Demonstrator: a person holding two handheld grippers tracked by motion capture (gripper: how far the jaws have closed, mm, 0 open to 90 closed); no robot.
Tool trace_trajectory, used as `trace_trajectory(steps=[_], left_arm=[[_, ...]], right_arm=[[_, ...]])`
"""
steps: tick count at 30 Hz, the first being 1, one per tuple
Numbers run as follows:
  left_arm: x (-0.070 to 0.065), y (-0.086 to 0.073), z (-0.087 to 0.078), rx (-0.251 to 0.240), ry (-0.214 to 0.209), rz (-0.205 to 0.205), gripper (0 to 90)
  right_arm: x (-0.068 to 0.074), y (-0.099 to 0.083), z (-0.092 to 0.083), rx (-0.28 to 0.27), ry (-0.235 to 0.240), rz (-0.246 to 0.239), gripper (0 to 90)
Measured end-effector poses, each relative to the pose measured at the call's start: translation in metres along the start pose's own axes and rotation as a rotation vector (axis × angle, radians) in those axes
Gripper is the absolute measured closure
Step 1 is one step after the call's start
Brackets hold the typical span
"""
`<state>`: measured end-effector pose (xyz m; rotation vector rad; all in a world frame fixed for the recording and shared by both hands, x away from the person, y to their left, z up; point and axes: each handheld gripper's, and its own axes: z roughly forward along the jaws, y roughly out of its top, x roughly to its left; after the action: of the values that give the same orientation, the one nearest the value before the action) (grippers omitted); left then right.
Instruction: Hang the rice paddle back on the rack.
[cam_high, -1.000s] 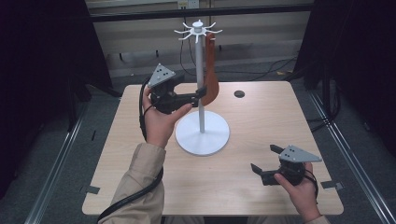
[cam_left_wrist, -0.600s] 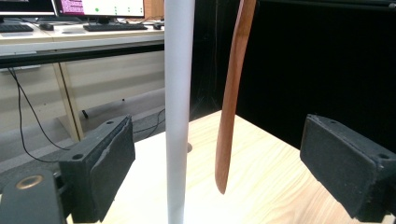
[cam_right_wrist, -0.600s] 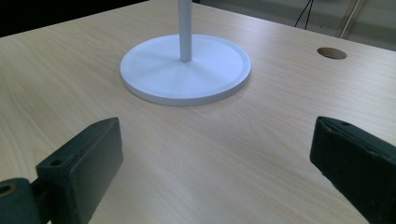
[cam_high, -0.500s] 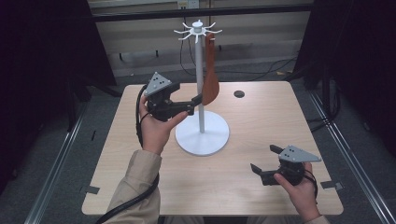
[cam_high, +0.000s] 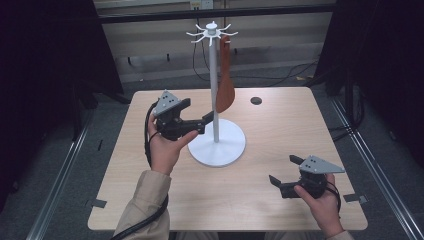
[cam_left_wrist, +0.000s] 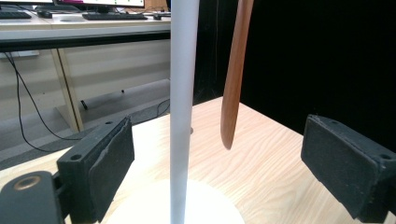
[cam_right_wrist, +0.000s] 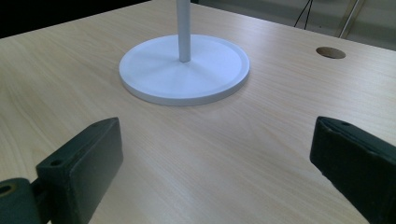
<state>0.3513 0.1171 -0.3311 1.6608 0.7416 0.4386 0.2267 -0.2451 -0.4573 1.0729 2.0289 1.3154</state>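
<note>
A white stand (cam_high: 214, 90) rises from a round base (cam_high: 217, 142) at mid-table, with a ring of hooks at its top. A brown wooden spatula (cam_high: 225, 85) hangs from one hook just right of the pole, blade down and clear of the table. My left gripper (cam_high: 204, 120) is held left of the pole, open and holding nothing. In its own view the pole (cam_left_wrist: 183, 107) stands between the jaws and the spatula (cam_left_wrist: 235, 79) hangs beyond it. My right gripper (cam_high: 284, 170) rests open near the front right, facing the base (cam_right_wrist: 184, 70).
A small round hole (cam_high: 256, 100) sits in the wooden tabletop (cam_high: 280, 130) behind and right of the stand. Dark curtains flank both sides. Cables run along the floor beyond the far edge.
My left gripper has drawn back from the spatula's blade, moving down and left toward the person. The spatula now hangs free. The right gripper has stayed put.
</note>
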Motion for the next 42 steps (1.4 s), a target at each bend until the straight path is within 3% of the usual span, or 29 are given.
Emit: trace_trajectory(steps=[19,25,35,42], left_arm=[[0.000,-0.038,-0.008,0.014,-0.007,-0.005,9.7],[0.001,-0.051,-0.010,0.025,-0.004,-0.030,9.7],[0.003,-0.069,-0.015,0.043,0.002,-0.027,9.8],[0.003,-0.088,-0.017,0.056,0.006,-0.048,9.9]], right_arm=[[0.000,-0.001,0.000,0.005,0.001,0.009,2.2],[0.000,-0.001,0.000,0.005,-0.002,0.009,2.2],[0.000,-0.002,0.001,0.007,0.001,0.010,2.2],[-0.001,-0.003,0.001,0.008,0.001,0.012,2.2]])
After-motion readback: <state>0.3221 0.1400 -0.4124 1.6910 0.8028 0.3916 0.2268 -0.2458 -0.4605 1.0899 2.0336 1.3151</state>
